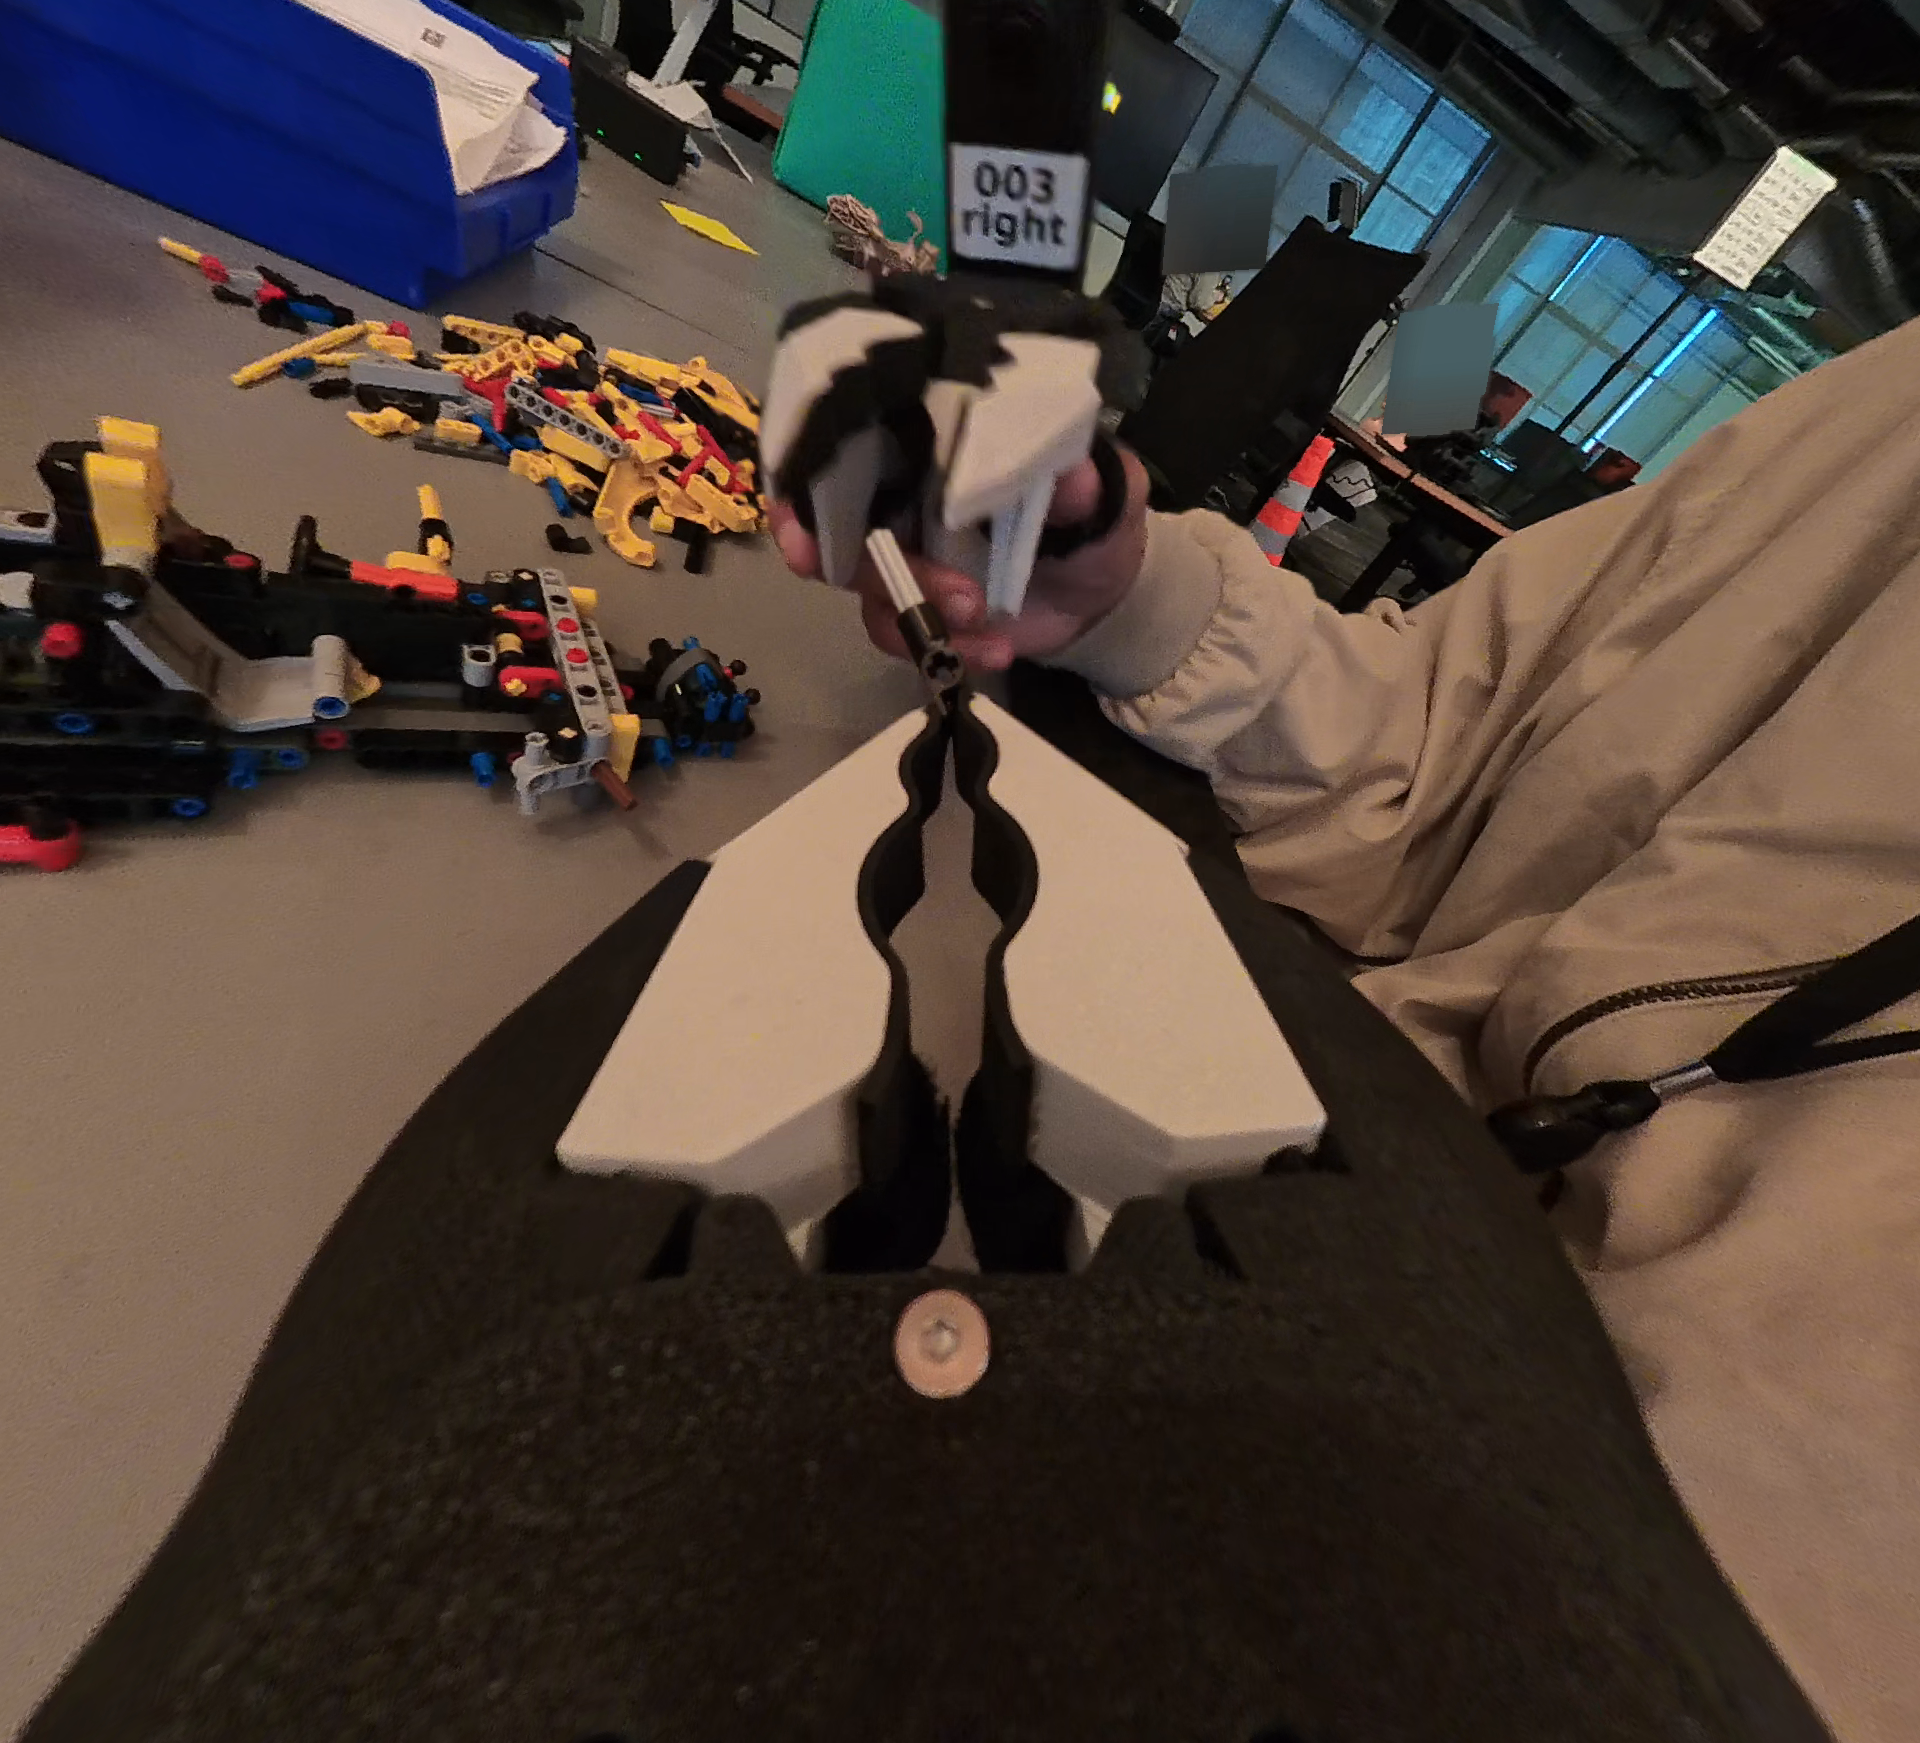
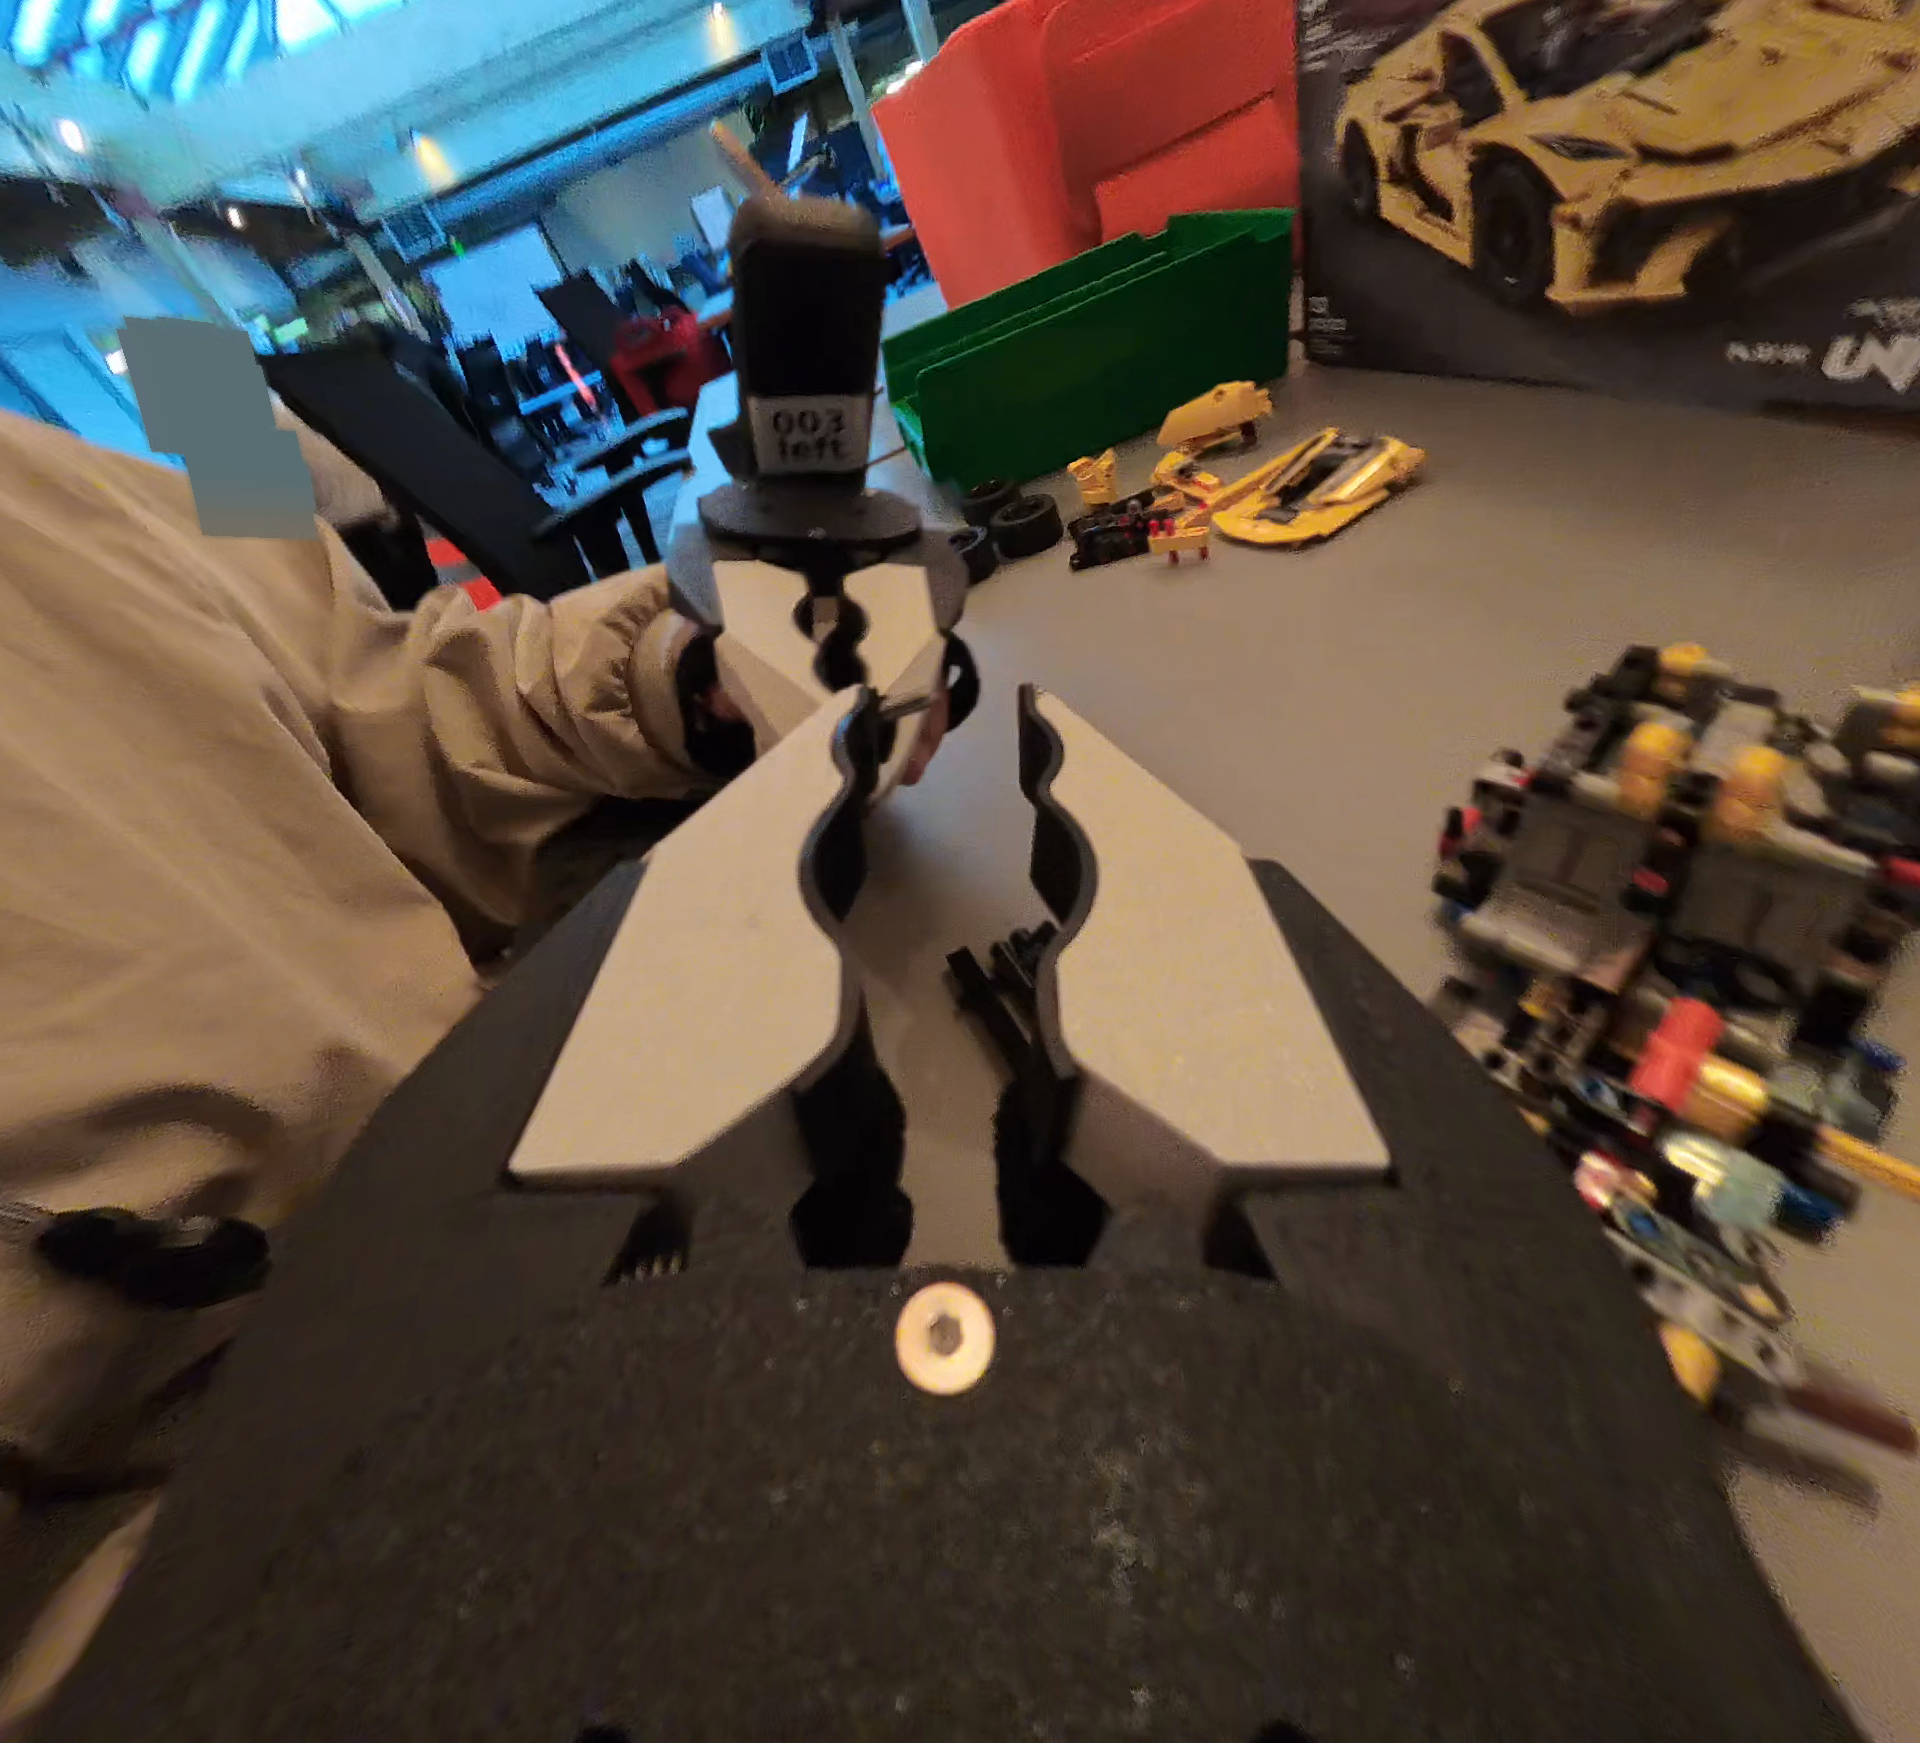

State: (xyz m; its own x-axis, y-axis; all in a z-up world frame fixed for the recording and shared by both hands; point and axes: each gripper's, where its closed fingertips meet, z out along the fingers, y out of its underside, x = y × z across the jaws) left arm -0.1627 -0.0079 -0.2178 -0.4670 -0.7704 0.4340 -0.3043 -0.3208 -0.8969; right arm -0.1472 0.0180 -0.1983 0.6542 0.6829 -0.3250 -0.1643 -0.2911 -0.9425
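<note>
Grey-white fingers with wavy black pads belong to the left gripper [image 1: 948,717]. Its tips are pinched almost together on the end of a small axle piece [image 1: 914,602], a black connector with a pale rod running out of it. That piece is held up off the grey table [image 1: 260,1018], straight ahead of the tips.

Facing it, the right gripper [image 2: 943,706] has its jaws parted with a clear gap and nothing gripped. The rod lies against its left finger. A hand [image 1: 1039,592] in a beige sleeve [image 1: 1455,706] holds this gripper from behind.

A black part [image 2: 1003,976] shows in the right gripper's gap, close to its right finger. I cannot tell whether they touch.

Left of the left gripper sits a half-built black brick chassis [image 1: 312,685]. A pile of loose yellow, red and blue pieces [image 1: 582,426] lies beyond it, with a blue bin [image 1: 260,104] farther off.

Ahead and right of the right gripper are black wheels [image 2: 1023,524] and yellow body panels [image 2: 1309,478]. Behind them stand a green bin [image 2: 1101,343], an orange bag [image 2: 1101,93] and a car-kit box [image 2: 1610,114].
</note>
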